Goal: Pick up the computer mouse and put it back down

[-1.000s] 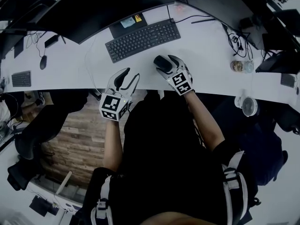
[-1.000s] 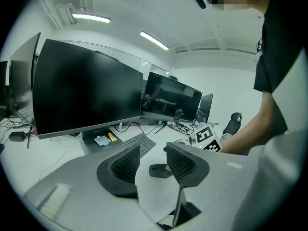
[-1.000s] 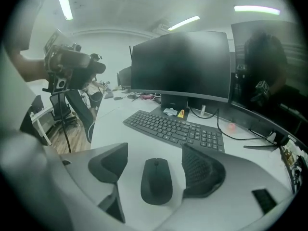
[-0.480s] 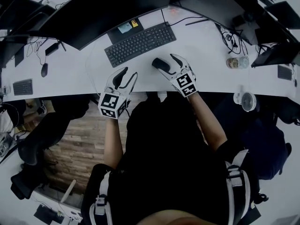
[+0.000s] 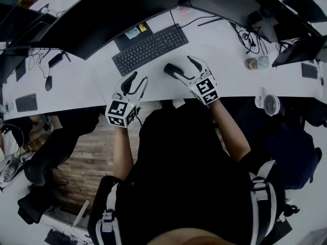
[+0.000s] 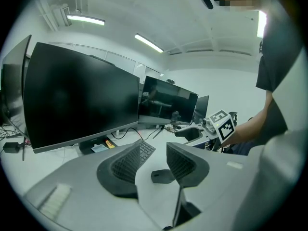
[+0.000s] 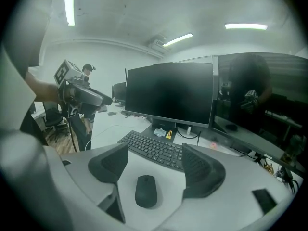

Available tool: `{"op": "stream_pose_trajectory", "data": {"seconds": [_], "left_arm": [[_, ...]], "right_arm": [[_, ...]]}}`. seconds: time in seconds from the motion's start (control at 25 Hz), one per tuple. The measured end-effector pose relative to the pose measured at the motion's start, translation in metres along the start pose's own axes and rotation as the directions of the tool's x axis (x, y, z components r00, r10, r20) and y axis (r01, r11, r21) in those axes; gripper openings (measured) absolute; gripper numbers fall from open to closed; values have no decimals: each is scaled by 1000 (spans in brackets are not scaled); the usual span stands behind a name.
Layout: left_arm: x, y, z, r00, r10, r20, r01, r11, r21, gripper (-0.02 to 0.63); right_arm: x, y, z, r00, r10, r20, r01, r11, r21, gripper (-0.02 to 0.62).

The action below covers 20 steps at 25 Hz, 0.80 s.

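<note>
mouse (image 7: 146, 190) flat on desk (image 7: 171, 184), just before keyboard (image 7: 155, 151); r. gripper (image 7: 155, 170) hovers over it, jaws spread & empty, mouse betw. and below them, untouched.

The head view looks steeply down from high above the keyboard (image 5: 149, 48), taking in the whole desk (image 5: 230, 50). The left gripper view sits low at the keyboard's near left, facing rightward across it. The right gripper view sits low just before the keyboard, facing the monitors (image 7: 169, 93) behind it. All three views share the keyboard and the mouse (image 7: 146, 190).
</note>
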<state>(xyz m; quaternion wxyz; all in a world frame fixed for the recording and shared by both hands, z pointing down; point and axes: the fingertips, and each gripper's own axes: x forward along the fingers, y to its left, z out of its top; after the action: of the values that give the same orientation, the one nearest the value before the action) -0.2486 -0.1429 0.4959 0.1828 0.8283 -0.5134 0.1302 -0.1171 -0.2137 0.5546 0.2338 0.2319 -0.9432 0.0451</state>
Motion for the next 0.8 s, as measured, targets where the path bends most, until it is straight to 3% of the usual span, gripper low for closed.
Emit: {"op": "stream_pose_trajectory", "data": {"seconds": [0.8], "left_arm": [[3, 3, 10, 999, -40, -23, 41, 998, 42, 173]], "right_arm": [[-14, -4, -5, 999, -45, -24, 45, 999, 26, 350]]}}
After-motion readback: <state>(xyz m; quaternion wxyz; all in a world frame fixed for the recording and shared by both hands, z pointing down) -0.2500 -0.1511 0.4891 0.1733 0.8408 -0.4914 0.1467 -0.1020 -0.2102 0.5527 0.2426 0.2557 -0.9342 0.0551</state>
